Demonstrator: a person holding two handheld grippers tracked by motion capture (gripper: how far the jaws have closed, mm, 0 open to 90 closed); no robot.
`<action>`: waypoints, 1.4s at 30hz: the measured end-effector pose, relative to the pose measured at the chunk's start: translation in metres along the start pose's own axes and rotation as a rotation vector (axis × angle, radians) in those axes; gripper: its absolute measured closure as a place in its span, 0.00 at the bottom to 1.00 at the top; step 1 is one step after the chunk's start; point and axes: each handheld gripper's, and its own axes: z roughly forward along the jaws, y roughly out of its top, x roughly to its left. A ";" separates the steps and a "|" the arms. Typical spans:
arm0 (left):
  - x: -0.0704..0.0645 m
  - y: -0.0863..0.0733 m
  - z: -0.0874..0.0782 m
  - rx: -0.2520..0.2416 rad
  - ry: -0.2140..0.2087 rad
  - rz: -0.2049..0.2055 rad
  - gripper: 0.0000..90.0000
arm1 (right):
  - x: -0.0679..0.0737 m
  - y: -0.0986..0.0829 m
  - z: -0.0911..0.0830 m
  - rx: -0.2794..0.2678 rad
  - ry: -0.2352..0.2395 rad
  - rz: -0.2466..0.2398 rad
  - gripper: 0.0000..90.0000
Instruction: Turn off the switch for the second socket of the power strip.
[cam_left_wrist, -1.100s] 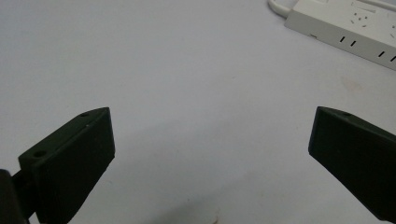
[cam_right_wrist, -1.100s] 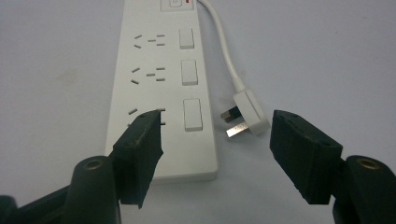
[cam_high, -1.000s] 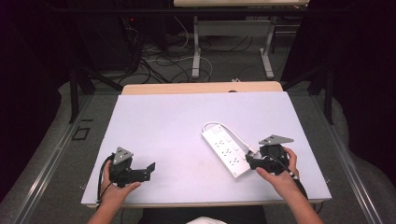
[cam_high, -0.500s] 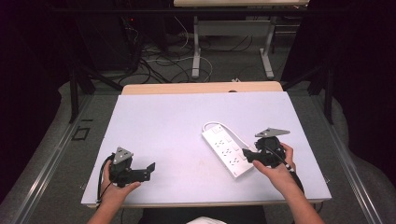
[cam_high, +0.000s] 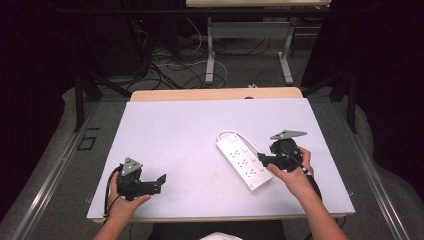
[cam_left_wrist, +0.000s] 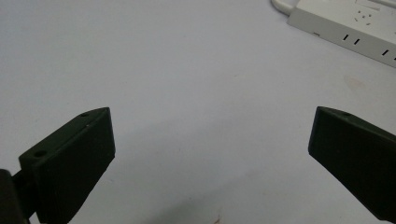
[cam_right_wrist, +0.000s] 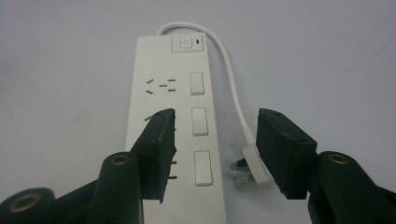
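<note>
Power strip (cam_high: 244, 161) diagonal, switch end far-left.

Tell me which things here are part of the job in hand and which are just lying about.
Part of the job:
- white plastic power strip with three rocker switches
- its white plug on a short white cord, lying beside the strip
- right gripper, jaws open over the strip and plug

Just lying about:
- left gripper, open above the bare white table top
- loose cables on the floor beyond the table

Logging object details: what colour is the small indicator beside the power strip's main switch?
Red. The indicator sits right of the main switch on the white power strip, clearest in the right gripper view.
</note>
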 end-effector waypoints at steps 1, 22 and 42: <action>0.000 0.000 0.000 0.001 0.000 0.001 0.00 | -0.002 0.002 0.001 0.000 0.000 0.002 0.52; 0.000 0.000 0.001 -0.002 0.002 0.002 0.00 | -0.016 0.020 0.019 0.012 -0.015 -0.003 0.48; 0.001 -0.001 0.002 -0.002 0.006 0.002 0.00 | -0.021 0.011 0.047 0.097 0.019 0.024 0.67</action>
